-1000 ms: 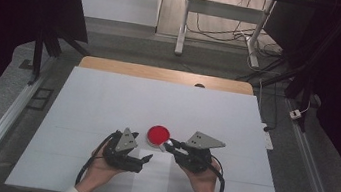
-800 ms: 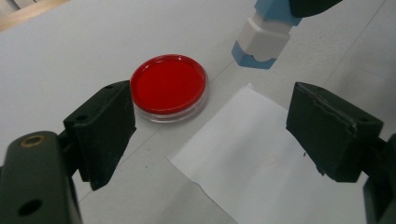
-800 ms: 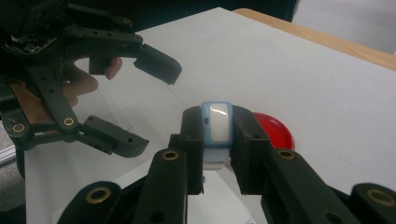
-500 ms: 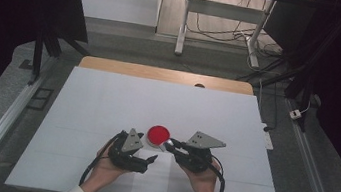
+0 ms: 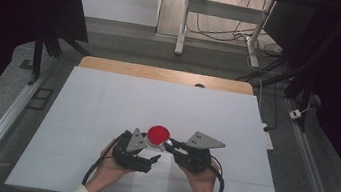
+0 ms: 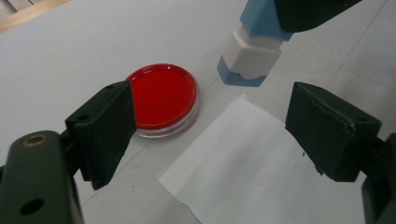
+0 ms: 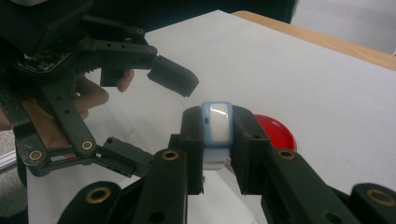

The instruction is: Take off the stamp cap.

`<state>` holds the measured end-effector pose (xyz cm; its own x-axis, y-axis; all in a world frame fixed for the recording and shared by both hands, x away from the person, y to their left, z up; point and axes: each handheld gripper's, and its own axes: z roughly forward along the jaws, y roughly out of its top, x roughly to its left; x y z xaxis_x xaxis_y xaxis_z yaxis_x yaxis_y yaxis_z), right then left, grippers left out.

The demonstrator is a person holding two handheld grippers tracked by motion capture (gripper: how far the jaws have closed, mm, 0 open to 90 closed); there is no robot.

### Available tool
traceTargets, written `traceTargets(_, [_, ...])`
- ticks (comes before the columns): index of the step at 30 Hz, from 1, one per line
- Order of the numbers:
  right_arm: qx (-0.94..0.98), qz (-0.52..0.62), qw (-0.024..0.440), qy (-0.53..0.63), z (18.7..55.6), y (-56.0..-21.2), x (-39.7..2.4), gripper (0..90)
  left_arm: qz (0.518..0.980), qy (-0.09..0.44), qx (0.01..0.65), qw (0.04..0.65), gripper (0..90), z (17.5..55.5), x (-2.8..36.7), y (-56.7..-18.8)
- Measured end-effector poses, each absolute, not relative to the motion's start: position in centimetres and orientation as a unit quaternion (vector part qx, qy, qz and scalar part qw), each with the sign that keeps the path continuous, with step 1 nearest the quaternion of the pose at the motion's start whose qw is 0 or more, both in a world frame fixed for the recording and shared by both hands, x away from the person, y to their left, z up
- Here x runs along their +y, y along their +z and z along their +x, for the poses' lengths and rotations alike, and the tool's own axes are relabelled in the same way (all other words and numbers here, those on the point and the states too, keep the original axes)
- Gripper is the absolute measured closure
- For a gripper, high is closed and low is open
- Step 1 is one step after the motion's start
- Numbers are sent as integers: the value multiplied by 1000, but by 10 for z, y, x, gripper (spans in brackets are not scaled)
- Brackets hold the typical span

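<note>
**Dish and clamped device, near edge of table**

Round red-filled clear plastic dish: on white table, midway along near edge. Right gripper: jaws clamped on small blue-and-white plastic device, just beside dish. Left gripper: jaws apart, empty, over white paper sheet.

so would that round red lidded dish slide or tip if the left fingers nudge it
The round red dish with a clear rim sits low and flat on the smooth white table cover, so it would probably slide, not tip. It looks light. Its clear lid might shift.
</note>
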<state>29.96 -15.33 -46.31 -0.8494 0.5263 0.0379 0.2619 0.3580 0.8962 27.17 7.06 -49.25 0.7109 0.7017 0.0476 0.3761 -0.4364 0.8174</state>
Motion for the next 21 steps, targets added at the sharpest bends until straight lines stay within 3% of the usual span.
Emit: traceTargets(21, [797, 259, 137, 528, 299, -461, -158, 753, 825, 211, 318, 418, 195, 278, 52, -494])
